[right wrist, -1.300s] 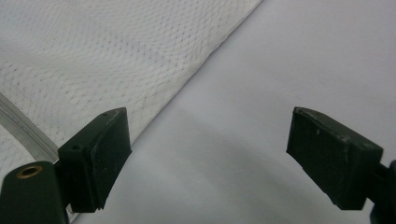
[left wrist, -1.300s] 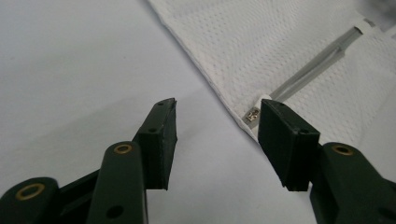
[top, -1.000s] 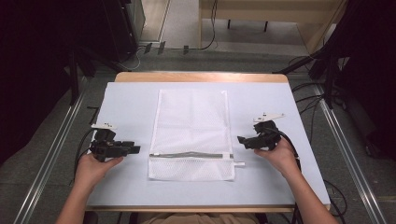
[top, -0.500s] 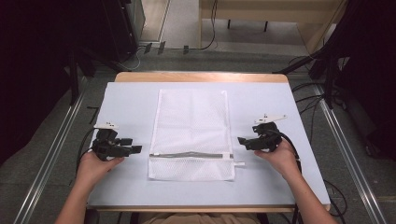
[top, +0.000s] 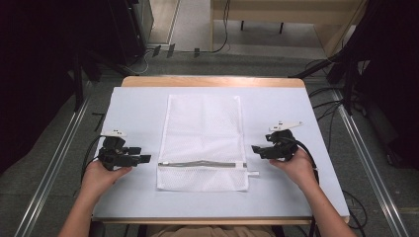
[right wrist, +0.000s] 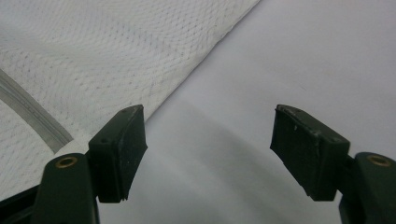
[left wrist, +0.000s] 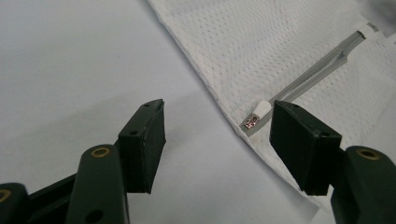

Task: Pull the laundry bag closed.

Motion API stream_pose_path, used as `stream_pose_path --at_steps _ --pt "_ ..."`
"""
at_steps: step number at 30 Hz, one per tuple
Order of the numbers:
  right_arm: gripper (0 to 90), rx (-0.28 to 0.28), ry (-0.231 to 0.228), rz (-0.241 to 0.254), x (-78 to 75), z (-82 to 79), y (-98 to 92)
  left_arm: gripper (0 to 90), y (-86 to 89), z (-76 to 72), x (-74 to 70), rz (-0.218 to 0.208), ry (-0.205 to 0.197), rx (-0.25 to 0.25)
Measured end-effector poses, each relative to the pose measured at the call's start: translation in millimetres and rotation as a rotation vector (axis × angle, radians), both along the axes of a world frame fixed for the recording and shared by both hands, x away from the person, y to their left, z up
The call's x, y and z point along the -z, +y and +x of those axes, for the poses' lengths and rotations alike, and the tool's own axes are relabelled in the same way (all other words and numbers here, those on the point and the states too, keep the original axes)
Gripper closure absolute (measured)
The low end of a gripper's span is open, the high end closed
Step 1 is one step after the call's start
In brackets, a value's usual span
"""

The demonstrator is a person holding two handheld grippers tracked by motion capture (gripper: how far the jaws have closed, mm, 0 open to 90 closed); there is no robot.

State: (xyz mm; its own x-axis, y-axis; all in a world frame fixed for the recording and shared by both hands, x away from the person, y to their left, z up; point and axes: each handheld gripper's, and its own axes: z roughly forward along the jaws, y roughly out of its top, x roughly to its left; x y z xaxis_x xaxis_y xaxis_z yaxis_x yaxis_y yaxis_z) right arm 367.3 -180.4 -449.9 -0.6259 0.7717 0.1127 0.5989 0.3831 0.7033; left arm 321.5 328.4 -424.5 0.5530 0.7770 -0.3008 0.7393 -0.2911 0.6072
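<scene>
1. Surface (top: 133, 106): white, bare around the bag
2. Bag (top: 203, 129): flat at centre, zip (top: 200, 164) across its near end
3. Left tongs (top: 143, 158), right tongs (top: 255, 148): both apart, empty, flanking the zip; probably best to pinch both ends squarely

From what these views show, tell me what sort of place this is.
Probably a lab or recording workspace, not a home: a white-topped table standing between metal floor rails, loose cables on grey carpet, and a person holding the left gripper and right gripper beside a mesh laundry bag.
</scene>
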Motion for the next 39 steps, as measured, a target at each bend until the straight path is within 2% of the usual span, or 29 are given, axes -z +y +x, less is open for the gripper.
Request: stream_pose_path --at_steps 3,26,30,33,35,39 --pt "31.2 -0.002 -0.009 0.006 -0.8 0.2 -0.4 36.4 0.2 -0.2 -0.2 -0.001 0.001 0.000" --pt "32.5 0.006 0.028 0.000 1.0 0.8 0.3 36.4 -1.0 -0.5 -0.7 0.004 0.012 -0.003" --pt "33.2 -0.010 0.022 0.006 -0.1 -0.8 3.4 36.4 -2.2 -1.6 -2.3 0.000 0.005 -0.002" --pt "33.6 -0.007 0.033 0.016 -0.9 -2.1 5.7 36.4 -2.1 -1.9 -2.5 0.001 0.005 -0.001" --pt "36.4 -0.024 0.042 0.025 -1.8 -3.9 9.7 36.4 -2.1 -2.6 -3.0 -0.002 0.006 -0.001" --pt "36.7 -0.043 0.030 0.023 -3.4 -5.9 14.6 36.4 -1.8 -3.4 -3.1 0.001 0.007 -0.001"
